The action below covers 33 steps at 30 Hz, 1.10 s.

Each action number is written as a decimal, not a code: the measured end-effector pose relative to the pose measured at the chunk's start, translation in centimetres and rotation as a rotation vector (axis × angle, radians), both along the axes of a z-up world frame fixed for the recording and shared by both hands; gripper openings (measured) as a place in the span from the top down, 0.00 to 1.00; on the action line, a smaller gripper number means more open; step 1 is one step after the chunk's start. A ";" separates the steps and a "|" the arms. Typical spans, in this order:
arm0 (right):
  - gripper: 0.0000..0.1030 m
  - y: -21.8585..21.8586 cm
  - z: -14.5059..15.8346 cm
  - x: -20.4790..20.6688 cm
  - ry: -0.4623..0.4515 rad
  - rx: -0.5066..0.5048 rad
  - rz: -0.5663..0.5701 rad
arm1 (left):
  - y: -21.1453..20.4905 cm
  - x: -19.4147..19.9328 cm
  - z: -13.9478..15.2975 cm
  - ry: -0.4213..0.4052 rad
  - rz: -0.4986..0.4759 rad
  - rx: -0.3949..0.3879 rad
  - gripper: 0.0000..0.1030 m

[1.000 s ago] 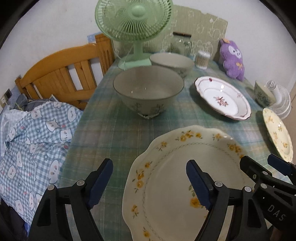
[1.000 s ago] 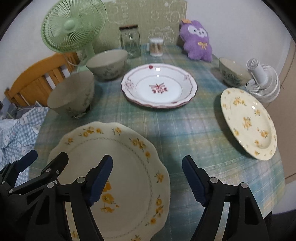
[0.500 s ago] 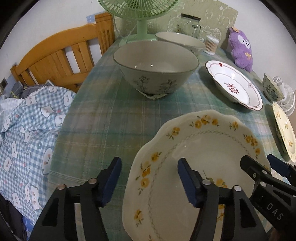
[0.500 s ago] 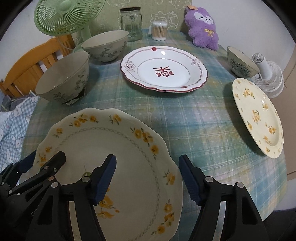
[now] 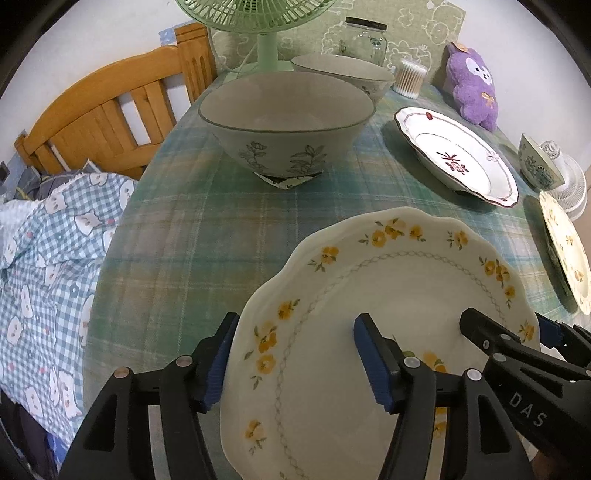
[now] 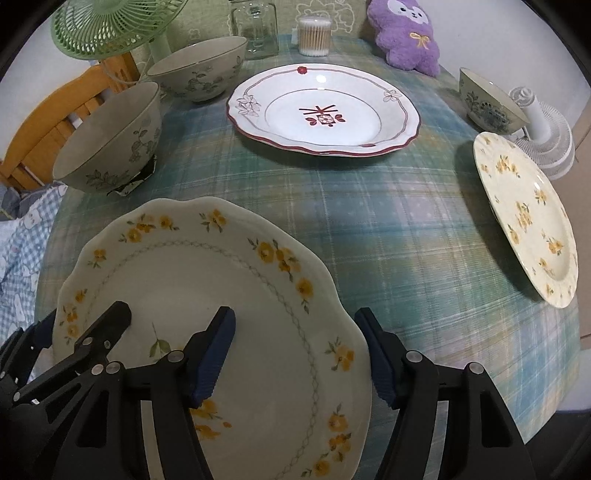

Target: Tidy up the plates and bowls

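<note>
A cream scalloped plate with yellow flowers (image 5: 388, 295) (image 6: 192, 288) lies at the table's near edge. My left gripper (image 5: 295, 362) is open and straddles its left rim, one finger outside, one over the plate. My right gripper (image 6: 299, 354) is open and straddles its right rim the same way. A grey floral bowl (image 5: 288, 118) (image 6: 107, 144) stands beyond the plate, with a second bowl (image 5: 343, 74) (image 6: 199, 70) behind it. A white plate with red trim (image 5: 458, 158) (image 6: 321, 110) sits mid-table. A yellow-flower plate (image 6: 524, 218) and a small bowl (image 6: 487, 103) are at the right.
A green fan (image 5: 258, 22), a glass jar (image 6: 258, 29), a cotton-swab box (image 6: 314, 35) and a purple plush toy (image 6: 406, 33) line the back. A white fan (image 6: 546, 136) is at the right. A wooden chair (image 5: 110, 107) with checked cloth (image 5: 48, 277) stands left.
Both grippers have moved forward and down onto the scalloped plate, so each pair of fingers now straddles a side of its rim. The jaws have narrowed a little.
</note>
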State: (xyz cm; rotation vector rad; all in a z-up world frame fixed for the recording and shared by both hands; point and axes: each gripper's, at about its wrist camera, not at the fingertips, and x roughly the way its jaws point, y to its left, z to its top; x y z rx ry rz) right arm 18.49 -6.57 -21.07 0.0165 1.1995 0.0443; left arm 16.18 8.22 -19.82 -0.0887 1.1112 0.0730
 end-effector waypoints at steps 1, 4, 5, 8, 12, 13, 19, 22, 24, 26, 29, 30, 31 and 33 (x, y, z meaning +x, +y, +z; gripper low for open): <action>0.32 -0.4 0.1 0.0 0.001 0.006 -0.004 | -0.3 0.0 0.0 0.006 0.004 -0.003 0.38; 0.32 -1.8 0.6 0.0 -0.006 0.004 -0.012 | -1.6 -0.1 0.2 0.013 0.002 -0.013 0.38; 0.32 -2.3 0.7 0.0 -0.009 0.000 -0.013 | -2.1 -0.1 0.4 0.010 0.000 -0.012 0.38; 0.32 -4.1 1.2 0.0 -0.017 -0.005 -0.023 | -3.6 0.0 0.9 0.000 -0.009 -0.012 0.38; 0.32 -6.5 1.4 0.1 -0.020 -0.009 -0.043 | -5.6 0.4 1.1 -0.002 -0.031 -0.017 0.38; 0.32 -7.1 1.4 0.1 -0.020 -0.011 -0.046 | -6.2 0.5 1.1 -0.001 -0.036 -0.020 0.38; 0.32 -10.1 1.0 0.2 -0.016 -0.020 -0.063 | -8.9 0.9 0.7 0.009 -0.057 -0.026 0.38; 0.32 -10.9 0.5 0.4 -0.013 -0.026 -0.069 | -9.8 1.3 0.3 0.019 -0.055 -0.025 0.37; 0.32 -11.1 0.3 0.6 -0.014 -0.026 -0.065 | -10.3 1.6 0.0 0.024 -0.055 -0.013 0.37; 0.32 -11.4 0.2 0.8 -0.012 -0.018 -0.057 | -10.5 1.9 -0.2 0.029 -0.051 -0.008 0.37; 0.32 -11.4 0.0 0.7 -0.008 -0.013 -0.048 | -10.8 1.8 -0.2 0.024 -0.050 0.004 0.37; 0.32 -11.4 0.0 0.7 -0.005 -0.012 -0.048 | -10.8 1.9 -0.2 0.025 -0.048 0.003 0.37; 0.32 -11.4 0.0 0.8 0.000 -0.013 -0.048 | -10.9 1.9 -0.2 0.028 -0.052 0.002 0.35; 0.32 -11.4 0.1 0.8 -0.002 -0.016 -0.054 | -11.2 2.1 -0.3 0.034 -0.063 0.002 0.33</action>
